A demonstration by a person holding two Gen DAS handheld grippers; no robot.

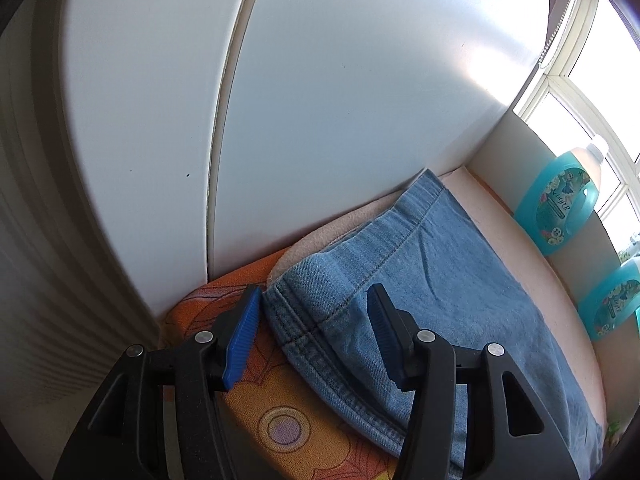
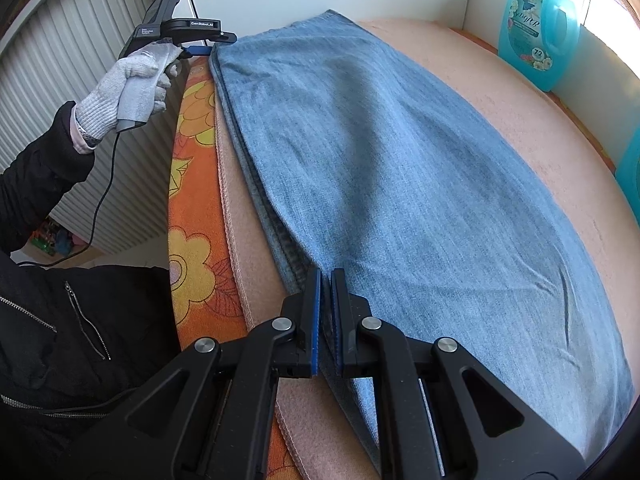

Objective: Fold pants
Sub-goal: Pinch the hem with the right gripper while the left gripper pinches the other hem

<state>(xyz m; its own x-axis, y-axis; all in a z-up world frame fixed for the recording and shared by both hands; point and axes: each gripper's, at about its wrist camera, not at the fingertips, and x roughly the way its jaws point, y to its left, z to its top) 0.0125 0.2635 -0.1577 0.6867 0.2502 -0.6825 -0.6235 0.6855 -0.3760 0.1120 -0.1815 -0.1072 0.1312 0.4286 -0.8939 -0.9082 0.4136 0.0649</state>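
Light blue jeans (image 2: 384,168) lie flat, folded lengthwise, on a pink blanket (image 2: 500,92). My right gripper (image 2: 326,280) is shut on the near left edge of the jeans. My left gripper (image 1: 314,308) is open, its blue pads either side of the jeans' far corner (image 1: 304,312), low over it. In the right wrist view the left gripper (image 2: 208,46) sits at the far left corner of the jeans, held by a gloved hand (image 2: 124,88).
An orange flowered cloth (image 2: 192,208) lies under the blanket along the left edge. White cabinet doors (image 1: 320,100) stand behind. Turquoise detergent bottles (image 2: 536,28) stand along the right wall by a window. A ribbed radiator (image 2: 80,40) is left.
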